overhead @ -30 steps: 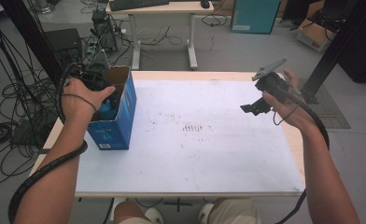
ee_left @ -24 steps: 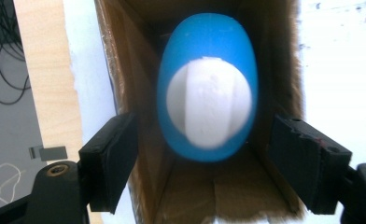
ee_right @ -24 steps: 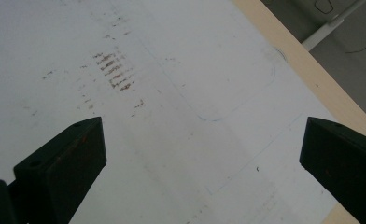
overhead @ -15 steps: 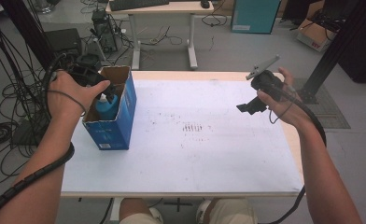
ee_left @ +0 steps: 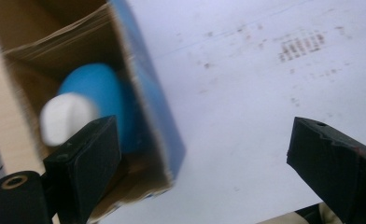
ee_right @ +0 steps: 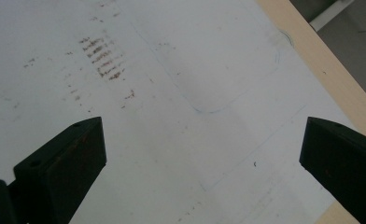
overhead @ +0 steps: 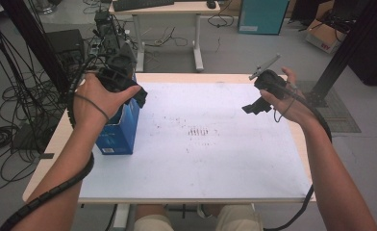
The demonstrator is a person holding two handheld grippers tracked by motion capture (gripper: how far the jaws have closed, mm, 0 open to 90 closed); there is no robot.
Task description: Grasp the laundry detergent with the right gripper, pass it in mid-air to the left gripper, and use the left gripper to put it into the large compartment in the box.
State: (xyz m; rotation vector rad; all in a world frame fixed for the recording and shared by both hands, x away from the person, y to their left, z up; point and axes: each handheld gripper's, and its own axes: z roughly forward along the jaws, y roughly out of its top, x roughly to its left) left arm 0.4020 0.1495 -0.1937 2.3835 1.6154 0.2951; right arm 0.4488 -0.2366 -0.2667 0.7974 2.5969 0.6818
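Left side first: blue cardboard box (overhead: 121, 132) at the table's (overhead: 225, 178) left edge, partly hidden in the high view by the left hand (overhead: 96, 98) and the left gripper (overhead: 139, 96) held over its open top. Contents not readable from the high view.

From the left gripper view: looking down into the box (ee_left: 148, 93), brown inner walls, one blue bottle with a white cap (ee_left: 90, 105) inside, lying tilted toward the near wall. Bottle blurred, lower part blocked by one jaw, label unreadable. Rest of the box floor in shadow, cannot tell if anything else sits there.

Left gripper (ee_left: 204, 163): jaws just been opening, now spread wide, nothing between them, no contact with bottle or box. One jaw over the box mouth, other over bare white table sheet (ee_left: 265, 93).

Centre: patch of small brown marks (overhead: 198, 131) on the sheet, too small to make out.

Right: right gripper (overhead: 252, 107) held by right hand (overhead: 285, 98) above the table's right part, well apart from the box. From the right gripper view (ee_right: 202, 168): jaws wide apart, empty, only marked sheet and the wooden table edge (ee_right: 321, 60) below. Faint pen outline (ee_right: 228, 100) on the sheet, shape unclear. Forearms cut off at the bottom of the high view.
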